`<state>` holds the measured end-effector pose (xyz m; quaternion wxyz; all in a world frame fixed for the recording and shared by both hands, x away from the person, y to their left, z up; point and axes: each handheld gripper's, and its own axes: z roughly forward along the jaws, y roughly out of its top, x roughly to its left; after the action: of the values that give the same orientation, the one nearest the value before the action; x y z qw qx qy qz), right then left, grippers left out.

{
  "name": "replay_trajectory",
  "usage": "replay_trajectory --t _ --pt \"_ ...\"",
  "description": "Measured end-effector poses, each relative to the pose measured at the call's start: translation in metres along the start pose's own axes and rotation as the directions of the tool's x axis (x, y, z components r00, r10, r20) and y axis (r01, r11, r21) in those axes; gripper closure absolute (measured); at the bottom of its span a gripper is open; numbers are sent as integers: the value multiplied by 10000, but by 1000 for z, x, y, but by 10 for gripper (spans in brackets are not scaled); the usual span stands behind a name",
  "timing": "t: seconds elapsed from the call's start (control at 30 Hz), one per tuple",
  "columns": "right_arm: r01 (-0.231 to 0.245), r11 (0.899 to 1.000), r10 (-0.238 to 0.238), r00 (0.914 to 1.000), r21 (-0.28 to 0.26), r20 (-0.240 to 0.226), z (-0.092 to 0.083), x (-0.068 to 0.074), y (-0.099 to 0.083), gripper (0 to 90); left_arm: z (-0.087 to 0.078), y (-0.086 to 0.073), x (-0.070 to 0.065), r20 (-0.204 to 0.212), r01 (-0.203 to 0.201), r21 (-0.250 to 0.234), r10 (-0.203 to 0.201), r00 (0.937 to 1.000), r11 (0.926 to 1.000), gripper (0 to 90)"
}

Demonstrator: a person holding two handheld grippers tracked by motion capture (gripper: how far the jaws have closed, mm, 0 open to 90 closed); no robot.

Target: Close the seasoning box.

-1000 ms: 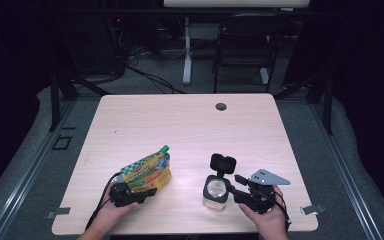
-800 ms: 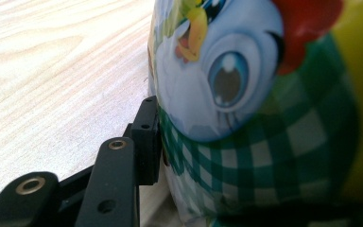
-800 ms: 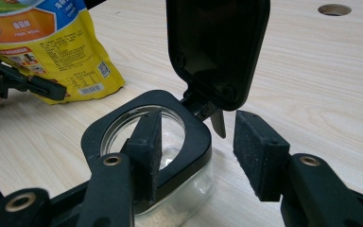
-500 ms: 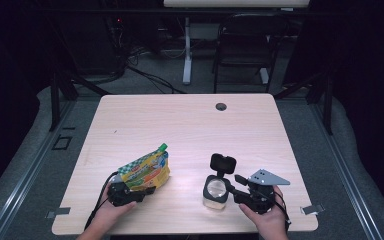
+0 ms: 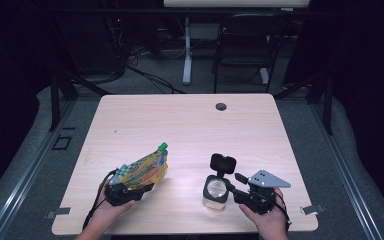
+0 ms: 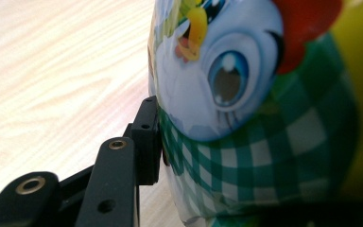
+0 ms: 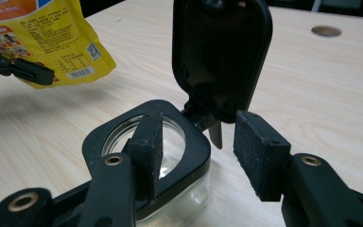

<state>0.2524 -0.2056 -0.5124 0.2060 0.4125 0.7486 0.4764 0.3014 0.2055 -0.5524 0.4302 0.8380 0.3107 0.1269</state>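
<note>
On the pale wood-grain bench, the left hand-held gripper sits at about seven o'clock from the centre and grips a yellow and green spouted foil drink pouch printed with a cartoon bird. In the left gripper view one black pad presses flat against the pouch's green-checked side, and the pouch bulges above it. The pouch is held tilted, its green cap pointing toward one o'clock, its lower end in the jaws.

The right hand-held gripper rests at about five o'clock, pointing toward nine. Its jaws stand fairly wide at a small square clear glass jar with a black rim and a hinged black lid standing open at the jar's twelve o'clock side. In the right gripper view one pad lies over the jar's mouth and the other stands outside its rim, just beside the lid's hinge; whether either pad presses the rim I cannot tell.

A small round dark grommet hole lies near the bench's far edge, at twelve o'clock.
</note>
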Motion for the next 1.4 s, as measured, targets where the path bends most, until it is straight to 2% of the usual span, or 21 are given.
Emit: replay_trajectory --t 0.1,0.17,0.23,0.33,0.47,1.0,1.17,1.23,1.3,1.4 --pt "240 9996 -236 9995 -173 205 -2 2 1 521 -2 3 -1 -235 -238 20 239 9994 9997 584" --pt "411 9988 -404 9989 -282 248 -2 3 1 514 -2 4 -2 -283 -256 0 255 9993 9997 584" --pt "527 9985 -523 9981 -114 318 -3 5 1 510 -2 5 -3 -345 -334 52 335 9988 9994 584" --pt "459 9989 -458 9989 1 109 -2 5 0 527 -2 5 -4 -518 -566 179 575 9970 9982 584" --pt "457 9989 -460 9987 115 239 -2 6 -2 536 -1 5 -6 -681 -868 377 892 9937 9955 584" --pt "640 9977 -639 9979 212 -93 -4 13 0 585 2 9 -17 -1070 -1713 755 1787 9781 9823 585" --pt "753 9971 -752 9971 93 -151 -5 16 2 584 2 11 -23 -1394 -2171 974 2293 9633 9713 585" --pt "803 9968 -802 9967 20 -108 -6 17 2 584 2 12 -24 -1468 -2279 1032 2414 9593 9682 585" --pt "793 9969 -793 9968 -15 -139 -6 18 2 584 3 15 -26 -1532 -2501 1089 2648 9521 9621 585" --pt "837 9965 -837 9963 2 -167 -5 19 2 584 3 19 -28 -1573 -2648 1143 2807 9468 9575 585"
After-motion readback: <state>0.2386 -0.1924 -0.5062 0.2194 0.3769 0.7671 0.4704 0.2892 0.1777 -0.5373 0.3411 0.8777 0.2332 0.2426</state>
